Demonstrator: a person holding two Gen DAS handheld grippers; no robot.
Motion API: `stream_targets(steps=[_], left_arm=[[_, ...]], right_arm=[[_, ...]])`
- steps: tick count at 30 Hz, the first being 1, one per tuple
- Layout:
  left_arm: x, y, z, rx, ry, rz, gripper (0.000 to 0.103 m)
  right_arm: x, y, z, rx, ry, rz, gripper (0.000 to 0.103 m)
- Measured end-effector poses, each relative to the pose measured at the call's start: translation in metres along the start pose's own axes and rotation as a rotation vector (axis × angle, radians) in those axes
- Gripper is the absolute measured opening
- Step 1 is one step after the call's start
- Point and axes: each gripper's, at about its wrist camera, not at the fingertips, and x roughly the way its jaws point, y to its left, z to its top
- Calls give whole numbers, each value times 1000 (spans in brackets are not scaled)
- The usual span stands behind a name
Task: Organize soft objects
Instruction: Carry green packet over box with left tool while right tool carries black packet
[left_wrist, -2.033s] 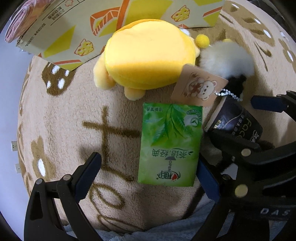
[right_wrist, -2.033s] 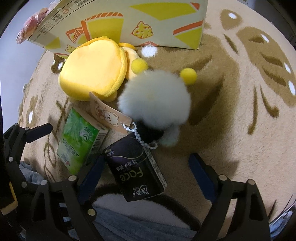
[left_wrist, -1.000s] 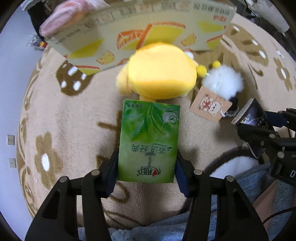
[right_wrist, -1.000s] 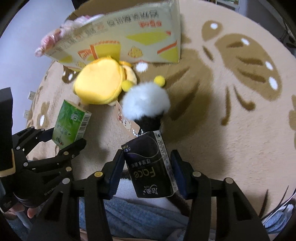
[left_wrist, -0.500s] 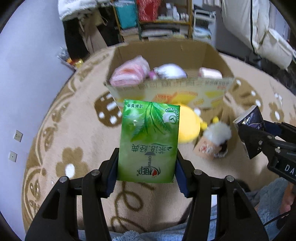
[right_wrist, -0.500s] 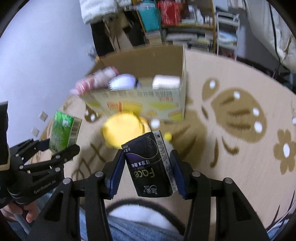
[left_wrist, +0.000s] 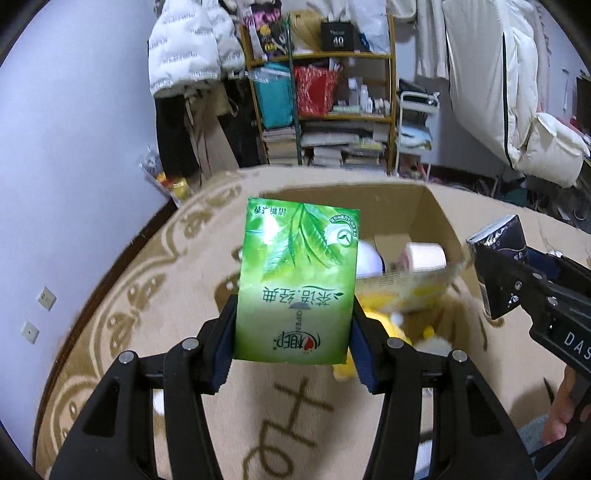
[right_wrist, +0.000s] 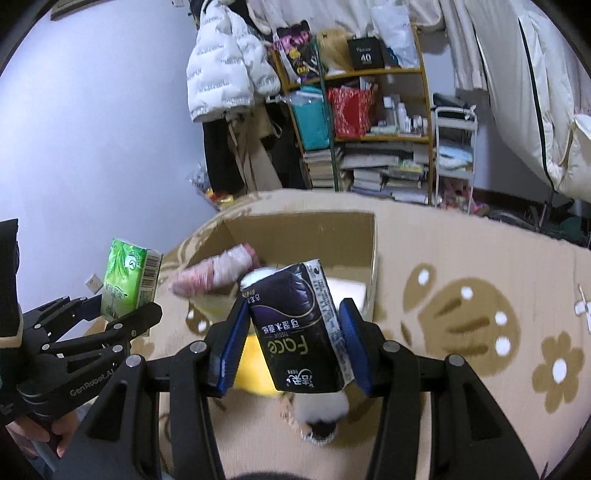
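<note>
Both packs are up in the air over the rug (left_wrist: 140, 295), w/ the open cardboard box (right_wrist: 364, 236) just ahead. The left gripper (left_wrist: 293, 345) is clamped on the green tissue pack (left_wrist: 297, 284), blue pads pressed to both sides, the pack upright and blocking most of the box's left half in the left wrist view. The right gripper (right_wrist: 293, 350) is squeezed on the black tissue pack (right_wrist: 299, 332), tilted a bit, top end toward the box. The 2 grippers are side by side, apart from each other, w/ a gap of open air between. The box's top is open, flaps down, near wall low; inside sit a pink wrapped bundle (right_wrist: 218, 273) along the left side, a white roll (left_wrist: 424, 256) near the right wall, and a white flat pack (right_wrist: 347, 288); there's bare room toward the back wall. Below the packs on the rug, right against the box's near wall, lie the yellow plush (left_wrist: 376, 321) and a white fluffy toy (right_wrist: 323, 413). Beyond the box: a cluttered shelf (left_wrist: 332, 110) w/ books, a white puffer jacket (right_wrist: 225, 62) hanging left, wall (left_wrist: 74, 147) close on the left edge of the rug, and wide bare rug to the right.
</note>
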Motion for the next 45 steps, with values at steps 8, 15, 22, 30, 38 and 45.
stream_targets(steps=[8, 15, 22, 30, 38, 45], left_arm=[[8, 1, 27, 12, -83, 39, 53], [21, -1, 39, 29, -119, 58, 53], [35, 0, 46, 27, -128, 58, 53], [55, -2, 54, 38, -108, 50, 53], [69, 1, 55, 33, -91, 37, 53], [80, -2, 56, 30, -76, 10, 53]], right_arm=[[9, 1, 17, -37, -60, -49, 52], [23, 2, 24, -64, -68, -77, 52], [34, 6, 32, -134, -103, -135, 52], [53, -3, 36, -120, -90, -139, 53], [70, -10, 39, -101, -94, -115, 54], [78, -16, 39, -77, -99, -83, 54]])
